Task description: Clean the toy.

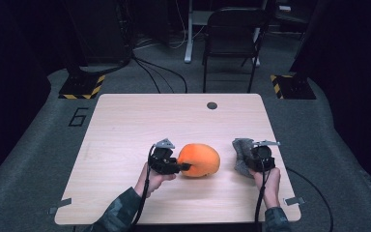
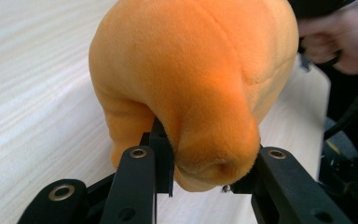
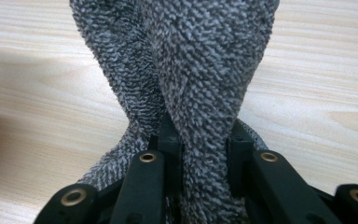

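An orange plush cushion (image 1: pixel 200 159) lies on the wooden table (image 1: pixel 174 121) near its front middle. My left gripper (image 1: pixel 186 166) comes at it from the left and is shut on a pinched fold of it. In the left gripper view the jaws (image 2: pixel 209 168) squeeze the orange plush (image 2: pixel 191 70) between them. At the right, my right gripper (image 1: pixel 249 162) is shut on a grey knitted cloth (image 1: pixel 243 152). The right gripper view has the grey cloth (image 3: pixel 191 56) bunched and standing up from between the jaws (image 3: pixel 203 144).
A dark round hole (image 1: pixel 212 105) sits in the table's far edge. A black chair (image 1: pixel 232 34) stands on the floor behind the table. Cables trail from both grippers over the front edge. The other hand (image 2: pixel 340 42) is at the top right of the left gripper view.
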`<action>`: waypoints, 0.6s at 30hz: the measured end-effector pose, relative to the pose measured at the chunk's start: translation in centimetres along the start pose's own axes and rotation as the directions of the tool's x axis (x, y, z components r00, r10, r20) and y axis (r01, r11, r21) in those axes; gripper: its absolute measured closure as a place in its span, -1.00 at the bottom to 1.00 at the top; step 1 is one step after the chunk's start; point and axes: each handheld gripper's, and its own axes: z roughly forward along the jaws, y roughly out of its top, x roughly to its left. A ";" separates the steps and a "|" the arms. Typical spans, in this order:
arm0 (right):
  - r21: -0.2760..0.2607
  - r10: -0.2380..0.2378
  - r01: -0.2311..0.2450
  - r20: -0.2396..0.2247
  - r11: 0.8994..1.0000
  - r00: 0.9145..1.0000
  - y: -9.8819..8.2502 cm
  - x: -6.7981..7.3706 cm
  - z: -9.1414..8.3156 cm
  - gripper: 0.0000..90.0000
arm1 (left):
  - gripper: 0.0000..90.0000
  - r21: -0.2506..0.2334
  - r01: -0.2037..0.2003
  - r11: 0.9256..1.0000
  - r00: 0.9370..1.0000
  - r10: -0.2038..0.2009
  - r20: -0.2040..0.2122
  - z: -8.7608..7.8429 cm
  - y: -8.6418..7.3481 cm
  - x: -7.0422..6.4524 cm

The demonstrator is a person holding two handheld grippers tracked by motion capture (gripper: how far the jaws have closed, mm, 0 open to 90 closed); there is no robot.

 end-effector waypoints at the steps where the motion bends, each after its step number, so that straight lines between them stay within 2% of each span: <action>1: 0.002 -0.005 0.005 -0.001 1.000 1.000 0.0 0.0 0.1 0.64 | 0.53 0.012 0.024 1.000 1.000 -0.024 0.000 0.7 -0.4 0.4; 3: 0.006 0.003 -0.003 -0.003 1.000 1.000 0.0 0.1 0.1 0.64 | 0.53 0.014 0.043 0.999 0.999 -0.044 0.019 0.9 -0.6 1.1; 6: -0.019 -0.009 0.009 -0.017 1.000 1.000 0.4 0.5 -0.7 0.64 | 0.51 0.009 0.030 1.000 1.000 -0.030 0.004 0.6 -0.4 0.8; 8: -0.062 -0.025 0.021 -0.064 0.998 0.998 1.0 1.3 -1.9 0.64 | 0.50 0.007 0.026 1.000 1.000 -0.026 0.000 0.7 -0.4 0.7; 10: -0.093 -0.054 0.043 -0.115 0.995 0.992 1.9 2.8 -3.3 0.64 | 0.49 0.002 0.016 1.000 1.000 -0.016 -0.006 0.8 -0.4 0.5; 12: -0.128 -0.092 0.071 -0.165 0.989 0.982 2.6 5.0 -4.6 0.63 | 0.45 -0.006 0.024 1.000 1.000 -0.024 -0.006 0.8 -0.4 0.3; 15: -0.174 -0.149 0.109 -0.237 0.979 0.960 3.3 8.6 -6.0 0.64 | 0.43 -0.004 0.009 1.000 1.000 -0.009 -0.014 0.8 -0.4 0.3; 16: -0.181 -0.166 0.122 -0.255 0.976 0.953 3.4 9.8 -6.3 0.64 | 0.43 -0.010 0.015 1.000 1.000 -0.015 -0.020 0.8 -0.4 0.1; 18: -0.199 -0.191 0.137 -0.284 0.970 0.940 3.5 11.8 -6.7 0.64 | 0.42 0.000 -0.020 1.000 0.999 0.020 -0.031 0.8 -0.4 -0.1</action>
